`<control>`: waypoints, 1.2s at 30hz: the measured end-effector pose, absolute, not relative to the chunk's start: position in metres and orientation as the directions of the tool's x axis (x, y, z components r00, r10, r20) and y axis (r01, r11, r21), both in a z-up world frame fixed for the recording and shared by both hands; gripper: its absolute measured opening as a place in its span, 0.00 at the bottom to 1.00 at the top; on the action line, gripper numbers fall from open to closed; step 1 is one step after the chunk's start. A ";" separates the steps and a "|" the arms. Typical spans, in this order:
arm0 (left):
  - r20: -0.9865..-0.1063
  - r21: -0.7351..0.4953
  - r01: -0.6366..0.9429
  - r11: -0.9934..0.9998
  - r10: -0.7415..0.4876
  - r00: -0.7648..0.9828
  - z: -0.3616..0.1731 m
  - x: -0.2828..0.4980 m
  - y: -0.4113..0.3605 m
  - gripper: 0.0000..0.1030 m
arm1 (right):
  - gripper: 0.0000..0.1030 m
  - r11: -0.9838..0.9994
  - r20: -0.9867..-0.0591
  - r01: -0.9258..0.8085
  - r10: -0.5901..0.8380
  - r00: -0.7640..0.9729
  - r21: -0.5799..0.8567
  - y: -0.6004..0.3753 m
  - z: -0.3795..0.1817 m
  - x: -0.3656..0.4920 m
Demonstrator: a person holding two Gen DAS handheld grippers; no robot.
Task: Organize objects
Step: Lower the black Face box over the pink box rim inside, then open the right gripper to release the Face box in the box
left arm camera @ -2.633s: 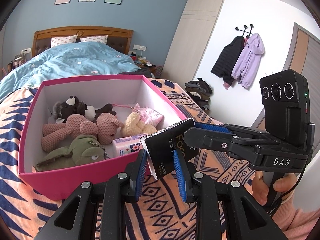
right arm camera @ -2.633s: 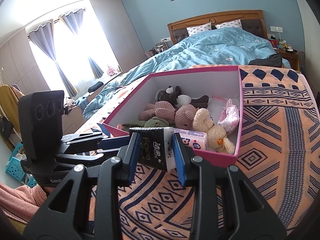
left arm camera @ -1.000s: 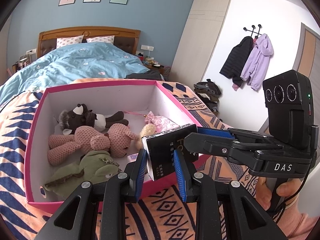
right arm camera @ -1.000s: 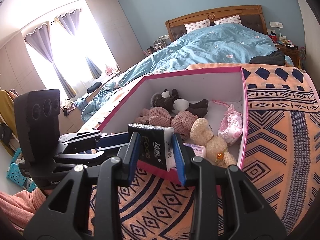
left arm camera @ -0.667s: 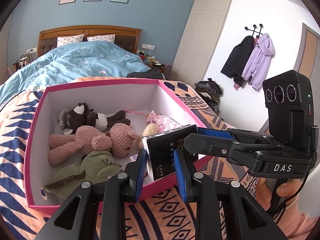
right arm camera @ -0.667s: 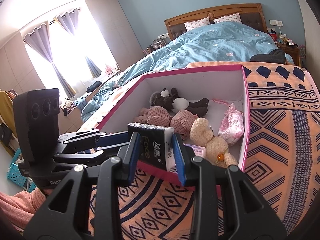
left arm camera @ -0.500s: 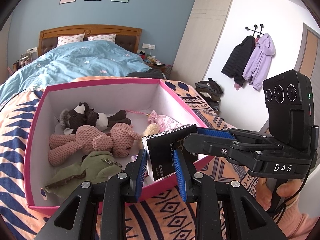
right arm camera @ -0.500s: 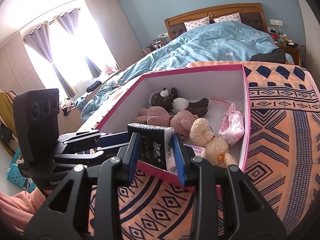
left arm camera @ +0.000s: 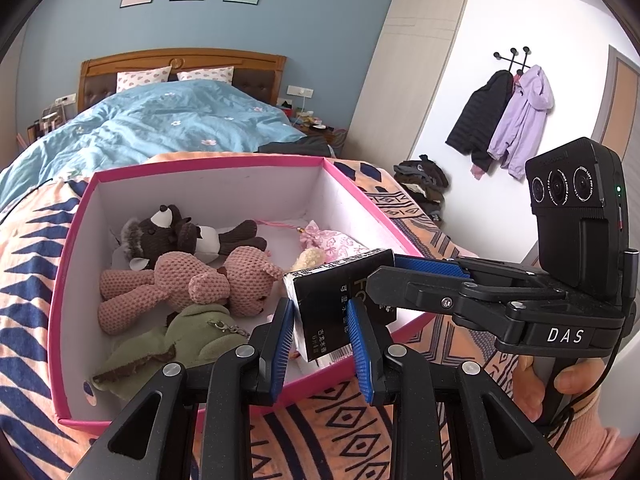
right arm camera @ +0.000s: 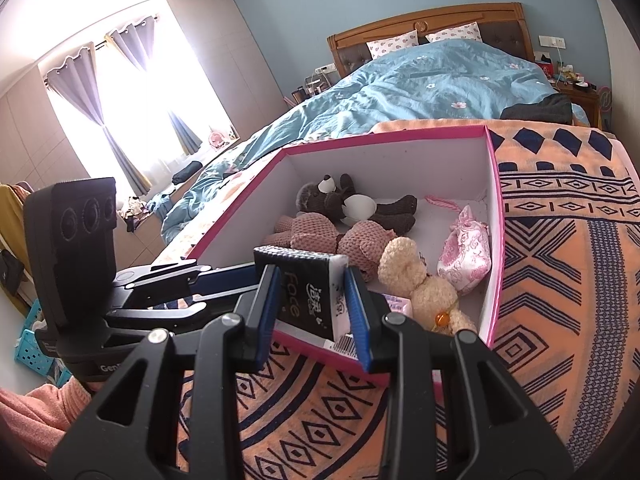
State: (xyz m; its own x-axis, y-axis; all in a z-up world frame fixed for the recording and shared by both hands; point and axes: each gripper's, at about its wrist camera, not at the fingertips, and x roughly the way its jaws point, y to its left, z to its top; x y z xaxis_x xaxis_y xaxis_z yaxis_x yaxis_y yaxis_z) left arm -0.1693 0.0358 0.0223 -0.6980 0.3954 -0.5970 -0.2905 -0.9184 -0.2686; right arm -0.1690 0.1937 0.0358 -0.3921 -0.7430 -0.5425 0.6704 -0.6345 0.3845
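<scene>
We are reading "DAS" in white capitals on the black plastic body of the right gripper (left arm camera: 420, 276). We are seeing "Face" in grey letters plus white Chinese characters on the black soft tissue pack (right arm camera: 308, 296), too small to transcribe; a barcode is showing at its lower white end. On the black plastic body of the left gripper (right arm camera: 224, 280) we are making out only "Gen", the rest being cut off by the near finger.
</scene>
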 end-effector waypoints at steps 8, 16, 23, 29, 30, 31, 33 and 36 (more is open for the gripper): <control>-0.607 -0.269 -0.280 -0.922 0.388 -0.694 0.017 -0.174 0.034 0.27 | 0.35 -0.638 -0.551 0.664 -0.740 -0.386 0.391 0.191 0.031 -0.175; -0.626 -0.268 -0.260 -0.928 0.373 -0.685 0.011 -0.179 0.030 0.27 | 0.35 -0.647 -0.573 0.657 -0.727 -0.378 0.388 0.186 0.024 -0.183; -0.639 -0.264 -0.249 -0.932 0.362 -0.678 0.006 -0.180 0.031 0.27 | 0.35 -0.657 -0.597 0.648 -0.713 -0.368 0.385 0.179 0.015 -0.189; -0.658 -0.264 -0.238 -0.935 0.355 -0.664 0.002 -0.184 0.032 0.27 | 0.35 -0.669 -0.619 0.634 -0.699 -0.359 0.388 0.177 0.008 -0.195; -0.661 -0.261 -0.237 -0.936 0.352 -0.663 0.001 -0.185 0.032 0.27 | 0.35 -0.672 -0.622 0.635 -0.694 -0.362 0.381 0.176 0.007 -0.195; -0.667 -0.260 -0.233 -0.937 0.349 -0.659 -0.001 -0.186 0.033 0.26 | 0.35 -0.679 -0.629 0.635 -0.685 -0.367 0.368 0.174 0.007 -0.195; -0.669 -0.259 -0.229 -0.938 0.345 -0.658 -0.002 -0.187 0.032 0.26 | 0.35 -0.689 -0.639 0.635 -0.671 -0.375 0.350 0.171 0.006 -0.196; -0.671 -0.245 -0.225 -0.943 0.333 -0.663 -0.002 -0.188 0.033 0.27 | 0.35 -0.708 -0.661 0.634 -0.640 -0.392 0.309 0.163 0.002 -0.197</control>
